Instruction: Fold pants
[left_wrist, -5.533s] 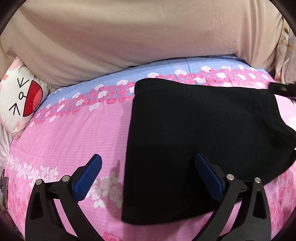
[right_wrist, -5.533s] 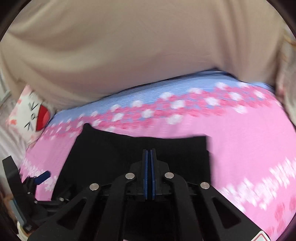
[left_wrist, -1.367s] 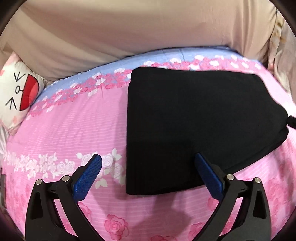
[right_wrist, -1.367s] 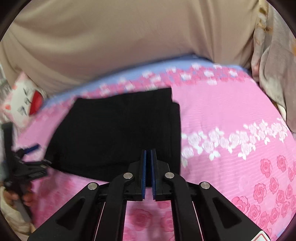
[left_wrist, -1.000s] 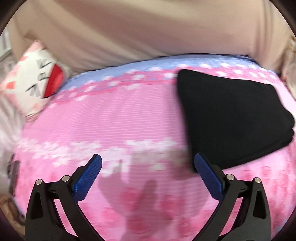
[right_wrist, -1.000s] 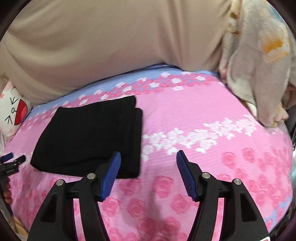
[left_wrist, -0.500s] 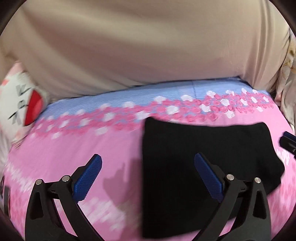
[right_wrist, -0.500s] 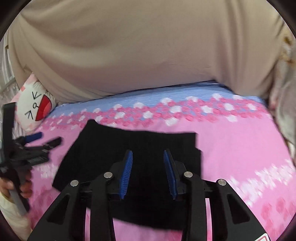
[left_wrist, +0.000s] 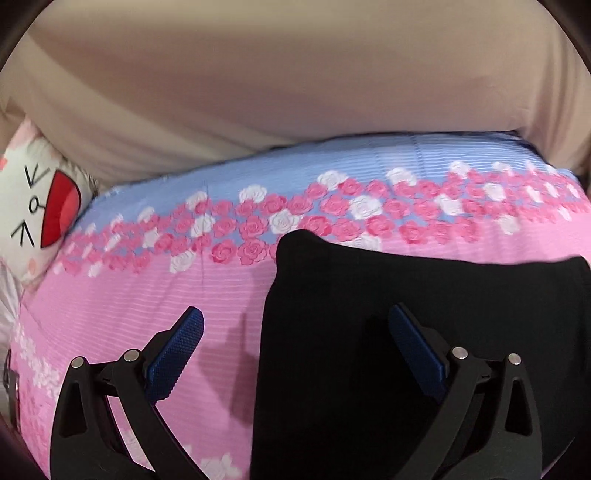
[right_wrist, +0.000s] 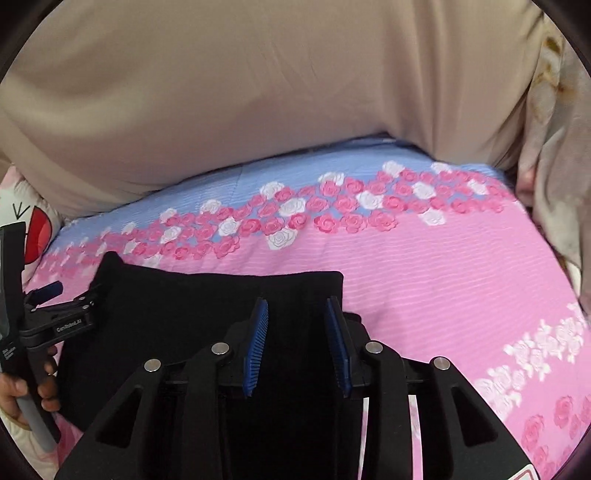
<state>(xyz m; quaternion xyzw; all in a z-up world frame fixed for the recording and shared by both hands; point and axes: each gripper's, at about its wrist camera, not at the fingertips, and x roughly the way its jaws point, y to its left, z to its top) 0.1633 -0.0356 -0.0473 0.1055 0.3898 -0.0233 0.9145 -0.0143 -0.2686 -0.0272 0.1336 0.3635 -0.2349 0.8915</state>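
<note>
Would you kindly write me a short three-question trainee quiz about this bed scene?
1. True or false: the pants lie folded on the sheet.
2. Which tool's pads are spread wider: left tool or right tool?
3. Multiple choice: the cat pillow sits A) on the pants, B) at the sheet's left edge, C) between the right tool's pads.

Key: 1 true; 2 left; 3 B.
</note>
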